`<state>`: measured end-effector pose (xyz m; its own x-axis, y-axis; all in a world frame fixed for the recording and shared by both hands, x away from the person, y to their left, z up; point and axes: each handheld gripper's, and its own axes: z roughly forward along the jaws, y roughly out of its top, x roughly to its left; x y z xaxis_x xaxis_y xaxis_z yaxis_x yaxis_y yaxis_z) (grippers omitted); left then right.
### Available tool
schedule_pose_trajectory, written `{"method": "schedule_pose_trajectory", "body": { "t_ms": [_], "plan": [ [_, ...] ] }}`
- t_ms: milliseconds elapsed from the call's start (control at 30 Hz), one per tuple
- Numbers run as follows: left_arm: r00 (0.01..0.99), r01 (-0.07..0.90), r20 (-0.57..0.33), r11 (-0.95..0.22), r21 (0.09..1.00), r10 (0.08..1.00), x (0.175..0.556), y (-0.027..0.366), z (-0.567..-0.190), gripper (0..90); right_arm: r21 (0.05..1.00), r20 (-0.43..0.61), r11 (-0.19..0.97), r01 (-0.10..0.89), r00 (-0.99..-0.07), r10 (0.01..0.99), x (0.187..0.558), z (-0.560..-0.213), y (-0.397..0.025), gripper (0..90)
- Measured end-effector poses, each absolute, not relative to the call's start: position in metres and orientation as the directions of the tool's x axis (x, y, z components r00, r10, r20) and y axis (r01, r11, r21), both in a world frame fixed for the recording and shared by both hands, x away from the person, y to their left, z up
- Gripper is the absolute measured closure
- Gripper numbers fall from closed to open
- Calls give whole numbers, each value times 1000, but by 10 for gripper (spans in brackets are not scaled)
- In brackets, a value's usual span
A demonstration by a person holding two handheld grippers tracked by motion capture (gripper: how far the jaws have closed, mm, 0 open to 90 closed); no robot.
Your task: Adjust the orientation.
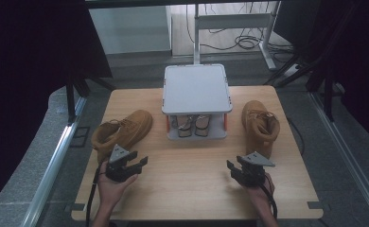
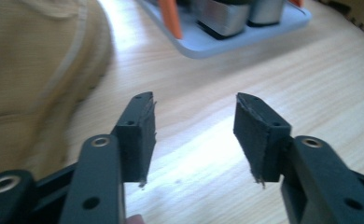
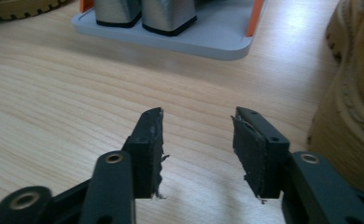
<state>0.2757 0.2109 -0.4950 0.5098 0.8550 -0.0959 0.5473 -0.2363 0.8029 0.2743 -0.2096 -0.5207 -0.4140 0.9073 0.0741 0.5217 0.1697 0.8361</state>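
Nearest to the person, the two hands rest at the front edge of the wooden surface (image 1: 192, 189), each one holding a tool. The left tool (image 1: 137, 163) is released: in the left gripper view its two black jaws stand well apart with only bare wood between them. The right tool (image 1: 233, 169) is also released, its jaws are parted in the same way and grasp nothing.

A little farther, the two tan boots lie on the surface, one on each side. The left boot (image 1: 123, 130) lies just beside the left tool, its toe pointing away toward the rack. The right boot (image 1: 259, 125) stands near the right tool, a bit farther forward and to its right (in the right gripper view its sole and side fill the right edge).

Behind them, in the middle of the surface, stands a small grey shoe rack (image 1: 197, 90) with orange posts. Its top shelf is bare, and on its lower shelf a pair of smaller shoes (image 1: 190, 125) is already placed, though I cannot tell well what kind they are.

I judge that the work is at its beginning: both boots are not yet touched and not yet on the rack. What is left is to grasp each boot and set it on the free top shelf.
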Motion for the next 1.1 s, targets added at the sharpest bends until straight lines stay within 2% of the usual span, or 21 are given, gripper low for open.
{"method": "schedule_pose_trajectory", "body": {
  "t_ms": [267,400,533,1100],
  "plan": [
    [522,565,-104,-251,786,847,277,201,-503,392,850,66,158,502,-398,915,275,-518,-216,704],
    [527,572,-116,-250,782,842,278,197,-507,375,857,72,135,497,-376,924,278,-514,-218,823],
    [529,579,-120,-255,774,840,279,193,-510,353,866,43,140,480,-350,936,284,-509,-221,887],
    [531,585,-129,-251,771,838,280,193,-513,344,868,3,119,482,-244,970,304,-513,-243,895]
  ]
}}
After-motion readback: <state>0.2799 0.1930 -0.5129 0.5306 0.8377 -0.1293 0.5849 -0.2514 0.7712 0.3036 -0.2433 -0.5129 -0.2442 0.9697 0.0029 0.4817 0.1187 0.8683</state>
